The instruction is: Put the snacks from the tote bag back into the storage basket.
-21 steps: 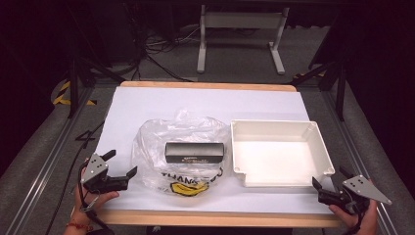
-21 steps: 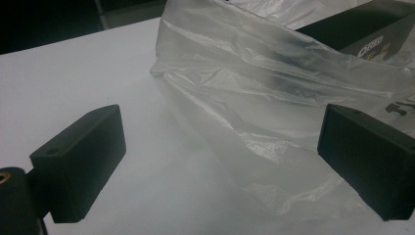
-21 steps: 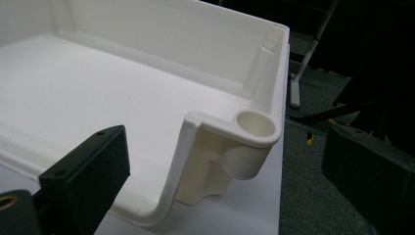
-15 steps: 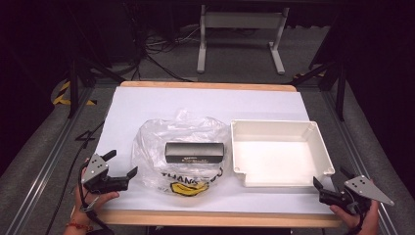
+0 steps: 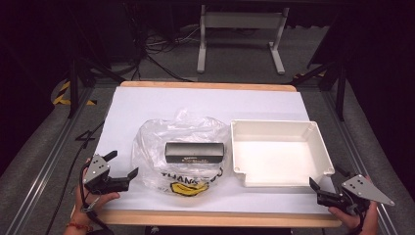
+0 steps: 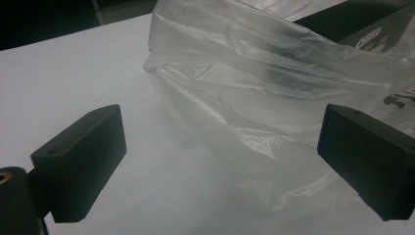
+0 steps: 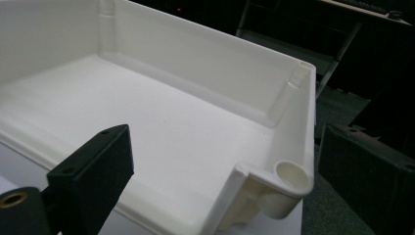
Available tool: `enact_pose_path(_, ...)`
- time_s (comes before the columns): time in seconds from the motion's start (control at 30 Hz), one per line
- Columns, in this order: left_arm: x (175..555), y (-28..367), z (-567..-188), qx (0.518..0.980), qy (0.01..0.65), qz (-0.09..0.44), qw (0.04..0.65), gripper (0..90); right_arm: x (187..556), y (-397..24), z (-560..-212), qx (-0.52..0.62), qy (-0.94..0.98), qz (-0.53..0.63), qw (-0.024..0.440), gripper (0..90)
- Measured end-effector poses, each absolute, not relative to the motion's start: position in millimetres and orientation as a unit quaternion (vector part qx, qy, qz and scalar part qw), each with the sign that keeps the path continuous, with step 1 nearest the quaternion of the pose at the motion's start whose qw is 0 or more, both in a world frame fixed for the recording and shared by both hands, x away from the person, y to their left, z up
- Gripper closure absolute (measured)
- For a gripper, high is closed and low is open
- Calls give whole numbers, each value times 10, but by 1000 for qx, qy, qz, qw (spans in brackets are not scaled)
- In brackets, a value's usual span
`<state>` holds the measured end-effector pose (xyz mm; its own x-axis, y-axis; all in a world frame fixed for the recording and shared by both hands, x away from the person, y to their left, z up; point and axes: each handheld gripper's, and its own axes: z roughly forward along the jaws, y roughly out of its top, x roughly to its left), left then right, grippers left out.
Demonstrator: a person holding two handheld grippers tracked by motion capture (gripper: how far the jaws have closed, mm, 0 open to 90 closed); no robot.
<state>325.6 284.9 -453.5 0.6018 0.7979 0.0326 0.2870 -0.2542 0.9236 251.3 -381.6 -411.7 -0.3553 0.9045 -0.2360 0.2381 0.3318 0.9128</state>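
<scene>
Hovering just left of the bag (image 5: 183, 154), the left gripper (image 5: 122, 166) is holding its jaws apart with nothing between them. The bag is lying mid-table with a black box (image 5: 194, 152) inside. The tray (image 5: 276, 152) is sitting just right of the bag. Farther right, the right gripper (image 5: 324, 183) is gaping empty at the tray's near corner.
</scene>
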Motion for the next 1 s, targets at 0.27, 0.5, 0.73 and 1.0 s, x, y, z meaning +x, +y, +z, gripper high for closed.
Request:
enact_pose_path(0.27, 3255, 2858, -4540, 751, 361, 257, 488, 50, 2578, -3664, -4025, 375, 730, 425, 382, 129)
enact_pose_path(0.5, 3259, 2838, -4551, 753, 360, 258, 487, 50, 2715, -3510, -3881, 352, 747, 433, 361, 196)
enact_pose_path(0.73, 3260, 2837, -4553, 754, 360, 256, 487, 50, 3021, -3283, -3737, 324, 789, 409, 323, 251)
enact_pose_path(1.0, 3270, 2838, -4565, 756, 358, 251, 487, 50, 3345, -2894, -3632, 272, 811, 412, 313, 273)
